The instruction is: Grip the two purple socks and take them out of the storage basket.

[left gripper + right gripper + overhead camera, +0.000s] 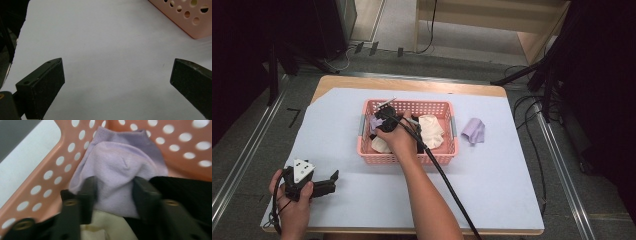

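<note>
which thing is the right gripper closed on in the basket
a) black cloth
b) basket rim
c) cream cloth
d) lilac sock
d: in the right gripper view the right gripper has its jaws pinched into the lilac sock, bunched in a corner of the basket; the black cloth and cream cloth lie beside and below it, ungripped.

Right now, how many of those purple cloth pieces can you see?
2. One purple cloth sits in the basket's far-left corner, pinched by the right tongs. The other purple cloth lies on the table, right of the basket. More may hide under the pile.
</note>
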Available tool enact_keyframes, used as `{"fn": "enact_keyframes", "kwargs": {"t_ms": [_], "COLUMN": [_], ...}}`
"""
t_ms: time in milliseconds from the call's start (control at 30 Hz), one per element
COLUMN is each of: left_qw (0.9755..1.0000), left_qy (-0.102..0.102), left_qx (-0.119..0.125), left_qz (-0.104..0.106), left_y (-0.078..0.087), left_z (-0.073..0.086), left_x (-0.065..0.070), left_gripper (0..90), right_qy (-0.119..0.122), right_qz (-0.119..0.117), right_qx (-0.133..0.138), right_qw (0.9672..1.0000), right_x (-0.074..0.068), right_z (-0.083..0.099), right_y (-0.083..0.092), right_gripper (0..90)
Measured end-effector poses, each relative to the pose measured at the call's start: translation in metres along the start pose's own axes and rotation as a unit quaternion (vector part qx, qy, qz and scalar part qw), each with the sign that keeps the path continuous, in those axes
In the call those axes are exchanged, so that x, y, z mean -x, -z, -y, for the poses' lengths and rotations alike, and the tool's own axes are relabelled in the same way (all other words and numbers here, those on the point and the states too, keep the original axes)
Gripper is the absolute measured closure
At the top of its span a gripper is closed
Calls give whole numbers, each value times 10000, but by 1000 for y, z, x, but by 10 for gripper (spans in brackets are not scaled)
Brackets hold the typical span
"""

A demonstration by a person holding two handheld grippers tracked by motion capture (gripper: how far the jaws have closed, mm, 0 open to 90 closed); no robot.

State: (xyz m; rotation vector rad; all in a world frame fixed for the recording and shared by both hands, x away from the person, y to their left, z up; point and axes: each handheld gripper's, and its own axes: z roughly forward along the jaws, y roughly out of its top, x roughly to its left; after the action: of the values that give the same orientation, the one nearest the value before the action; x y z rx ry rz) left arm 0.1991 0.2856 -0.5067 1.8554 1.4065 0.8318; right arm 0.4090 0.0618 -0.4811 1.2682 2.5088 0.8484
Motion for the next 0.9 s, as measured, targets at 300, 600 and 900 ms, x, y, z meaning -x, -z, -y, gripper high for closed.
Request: {"fn": "enact_keyframes", "kwargs": {"t_ms": [300,600,900], "left_qw": [10000,10000,10000], "left_qy": [-10,6,-1], "left_qx": [-16,-10,-14], "left_qz": [-3,0,2], "left_y": [0,-1,-1], "left_z": [0,0,0], "left_x": [0,1,1], "left_gripper": [3,3,3], "right_qy": [-307,-535,-443], "right_qz": [-137,-232,-58], "right_qx": [860,1924,2734], "right_qw": [9957,9796,9609], "right_x": [5,5,6], "right_z": [2,6,5], "right_y": [27,58,90], "right_gripper": [844,868,878]}}
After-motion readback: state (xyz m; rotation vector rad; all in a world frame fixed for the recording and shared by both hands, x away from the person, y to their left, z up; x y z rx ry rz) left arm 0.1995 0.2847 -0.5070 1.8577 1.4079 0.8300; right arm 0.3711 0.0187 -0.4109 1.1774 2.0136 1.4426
